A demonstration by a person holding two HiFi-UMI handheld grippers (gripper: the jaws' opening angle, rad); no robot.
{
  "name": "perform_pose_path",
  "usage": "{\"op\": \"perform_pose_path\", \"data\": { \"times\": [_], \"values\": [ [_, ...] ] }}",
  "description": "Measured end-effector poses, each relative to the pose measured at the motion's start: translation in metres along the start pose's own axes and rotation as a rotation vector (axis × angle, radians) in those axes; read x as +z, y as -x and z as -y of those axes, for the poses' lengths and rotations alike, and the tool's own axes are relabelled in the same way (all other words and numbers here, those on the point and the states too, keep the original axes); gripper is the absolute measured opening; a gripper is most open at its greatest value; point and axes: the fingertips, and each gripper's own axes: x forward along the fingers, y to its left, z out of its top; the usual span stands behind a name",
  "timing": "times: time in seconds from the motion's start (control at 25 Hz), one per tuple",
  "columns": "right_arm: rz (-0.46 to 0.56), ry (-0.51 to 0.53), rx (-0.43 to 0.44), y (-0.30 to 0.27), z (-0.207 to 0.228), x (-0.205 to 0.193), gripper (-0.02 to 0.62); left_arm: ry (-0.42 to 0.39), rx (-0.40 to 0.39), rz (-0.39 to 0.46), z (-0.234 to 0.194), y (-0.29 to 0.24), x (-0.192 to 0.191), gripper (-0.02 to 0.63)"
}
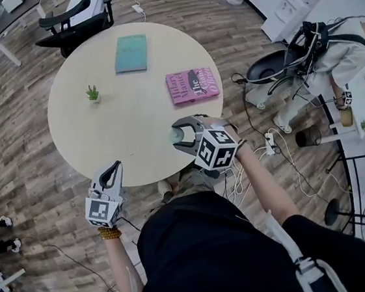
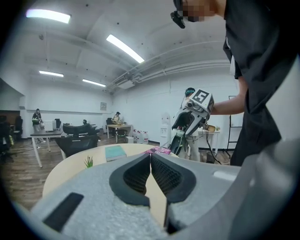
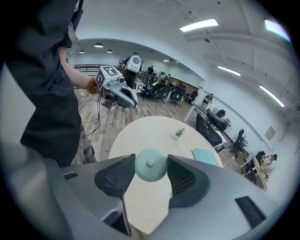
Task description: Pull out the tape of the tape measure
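Observation:
A round, pale green tape measure (image 1: 177, 135) is clamped between the jaws of my right gripper (image 1: 181, 136), just above the near edge of the round table (image 1: 103, 138). In the right gripper view the tape measure (image 3: 150, 164) fills the gap between the two dark pads (image 3: 122, 174), and no tape shows pulled out. My left gripper (image 1: 112, 174) is lower left, off the table's near edge, over the floor. Its jaws meet at the tips with nothing between them (image 2: 150, 157). The two grippers are well apart.
On the table lie a teal book (image 1: 131, 53), a pink book (image 1: 192, 84) and a small potted plant (image 1: 93, 93). A black office chair (image 1: 76, 20) stands beyond the table. Another person (image 1: 330, 60) stands to the right among floor cables (image 1: 280, 144).

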Motion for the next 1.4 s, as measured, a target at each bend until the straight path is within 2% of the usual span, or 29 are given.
{"op": "perform_pose_path", "data": {
  "times": [0.4, 0.6, 0.84, 1.04, 1.4],
  "values": [
    [-0.008, -0.039, -0.015, 0.000, 0.004, -0.011, 0.216, -0.021, 0.020, -0.028, -0.005, 0.001, -0.006, 0.018],
    [-0.014, -0.048, -0.019, -0.001, 0.005, -0.014, 0.216, -0.082, 0.028, -0.102, -0.005, -0.003, -0.014, 0.019],
    [-0.035, -0.052, -0.030, -0.002, 0.009, -0.020, 0.216, -0.004, 0.077, -0.101, -0.022, 0.006, -0.023, 0.020],
    [-0.035, -0.051, -0.032, -0.004, 0.012, -0.021, 0.216, -0.007, 0.064, -0.088, -0.024, 0.010, -0.021, 0.020],
    [-0.037, -0.075, -0.041, -0.004, 0.020, -0.028, 0.216, 0.024, 0.112, -0.110, -0.041, 0.022, -0.033, 0.020]
  ]
}}
